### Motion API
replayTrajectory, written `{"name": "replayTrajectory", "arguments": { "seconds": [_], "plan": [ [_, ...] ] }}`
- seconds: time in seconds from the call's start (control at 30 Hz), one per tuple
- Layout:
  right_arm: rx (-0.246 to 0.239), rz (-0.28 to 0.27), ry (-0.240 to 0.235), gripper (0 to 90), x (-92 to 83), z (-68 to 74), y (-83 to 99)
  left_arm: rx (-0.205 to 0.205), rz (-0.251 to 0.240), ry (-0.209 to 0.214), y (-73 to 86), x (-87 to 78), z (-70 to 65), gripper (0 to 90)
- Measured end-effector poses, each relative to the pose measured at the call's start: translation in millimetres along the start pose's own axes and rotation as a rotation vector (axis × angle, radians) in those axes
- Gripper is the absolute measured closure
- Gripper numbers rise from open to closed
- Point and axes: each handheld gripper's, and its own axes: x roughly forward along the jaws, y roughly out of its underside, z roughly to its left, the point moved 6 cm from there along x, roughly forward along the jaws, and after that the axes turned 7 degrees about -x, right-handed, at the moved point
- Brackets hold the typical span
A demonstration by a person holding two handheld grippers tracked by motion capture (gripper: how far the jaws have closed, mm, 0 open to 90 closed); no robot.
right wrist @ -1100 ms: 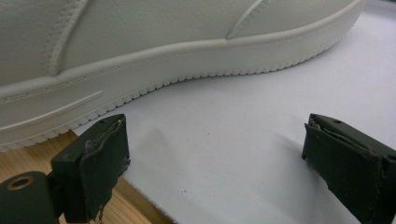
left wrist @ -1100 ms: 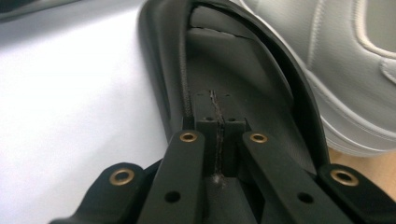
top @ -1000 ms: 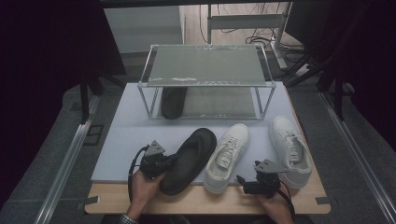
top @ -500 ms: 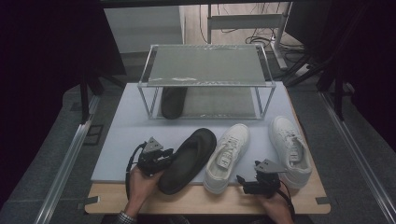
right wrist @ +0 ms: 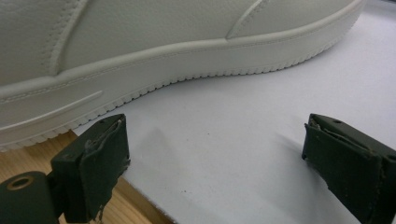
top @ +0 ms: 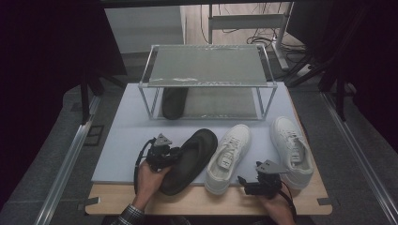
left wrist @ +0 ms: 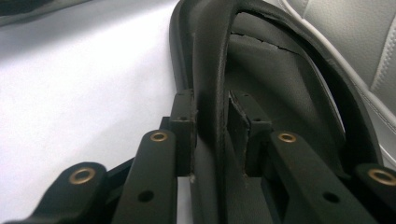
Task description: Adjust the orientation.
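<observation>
At the bottom of the high view, the left gripper [top: 174, 155] is clamping the side wall of the black slipper [top: 190, 154], which is lying left of centre on the pale mat [top: 122, 140]. In the left gripper view the pads [left wrist: 183, 122] are pinching the thin upturned rim [left wrist: 210, 70]. That rim is looking soft and bendy, so the slipper is probably going to sag when lifted; a hold nearer mid-length would likely balance it better. At lower right the right gripper [top: 244, 183] is resting with jaws spread wide, holding nothing. Just beside the slipper, the near white sneaker [top: 229, 157] is crowding its right edge, with a second white sneaker [top: 291, 147] further right. Farther up the frame, the wire shelf [top: 206, 65] is sheltering another dark shoe [top: 173, 101].
</observation>
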Motion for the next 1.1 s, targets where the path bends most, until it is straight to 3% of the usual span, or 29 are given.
{"name": "replayTrajectory", "arguments": {
  "seconds": [0.4, 0.8, 1.1],
  "plan": [
    [0.0, 0.001, 0.001, 7.7, -0.1, 0.0, 0.0, -0.013, 0.017, -0.034, -3.6, 0.8, 2.0, 80.2],
    [0.001, 0.0, 0.0, 7.7, 0.0, 0.1, 0.0, -0.061, -0.036, -0.062, -23.6, -8.6, 15.0, 80.2],
    [0.001, 0.001, 0.001, 7.8, -0.1, 0.0, 0.0, -0.111, -0.068, -0.092, -40.4, 1.2, 26.4, 79.7]
  ]
}}
